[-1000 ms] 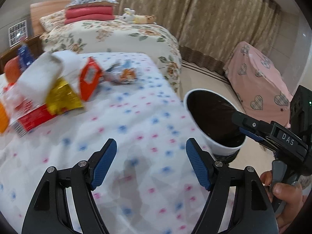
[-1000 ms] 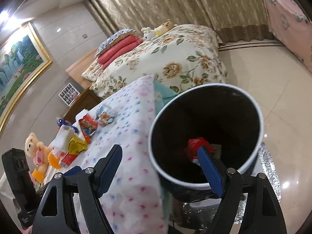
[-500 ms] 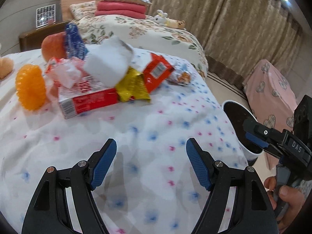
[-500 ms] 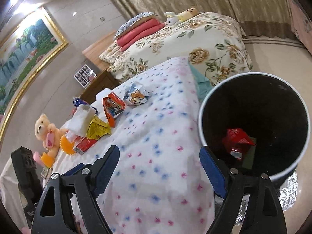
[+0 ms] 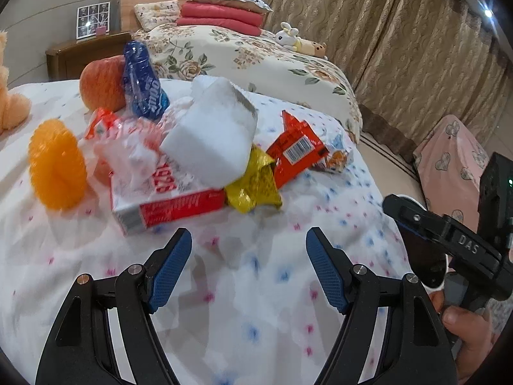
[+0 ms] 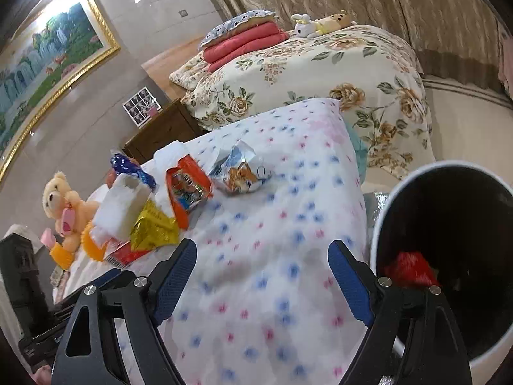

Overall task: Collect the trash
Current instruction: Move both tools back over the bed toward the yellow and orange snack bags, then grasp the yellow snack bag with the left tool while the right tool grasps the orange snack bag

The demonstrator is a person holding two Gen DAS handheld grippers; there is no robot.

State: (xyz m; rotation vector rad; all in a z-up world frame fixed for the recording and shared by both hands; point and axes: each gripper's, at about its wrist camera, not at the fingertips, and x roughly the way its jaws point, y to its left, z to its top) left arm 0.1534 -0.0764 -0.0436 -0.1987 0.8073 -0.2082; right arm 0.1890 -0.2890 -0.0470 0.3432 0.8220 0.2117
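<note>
A pile of trash lies on the spotted sheet (image 5: 256,288): a white crumpled bag (image 5: 211,131), a red and white box (image 5: 166,207), a yellow foil wrapper (image 5: 253,187), a red snack packet (image 5: 296,150), a blue wrapper (image 5: 142,86) and a cartoon-printed wrapper (image 6: 242,173). My left gripper (image 5: 248,268) hangs open just short of the box, nothing between its fingers. My right gripper (image 6: 263,276) is open over bare sheet, beside the white-rimmed black bin (image 6: 383,211). A red piece of trash (image 6: 410,268) lies inside the bin.
A red apple (image 5: 101,85), an orange spiky ball (image 5: 56,163) and a teddy bear (image 6: 61,205) sit by the pile. A floral bed (image 6: 320,73) stands behind, a pink heart-print cover (image 5: 455,166) to the right. A hand holds the right gripper's handle (image 5: 461,243).
Both grippers have swung left, away from the bin and toward the pile. The pile now fills the middle of the left wrist view; the bin has slid to the right edge.
</note>
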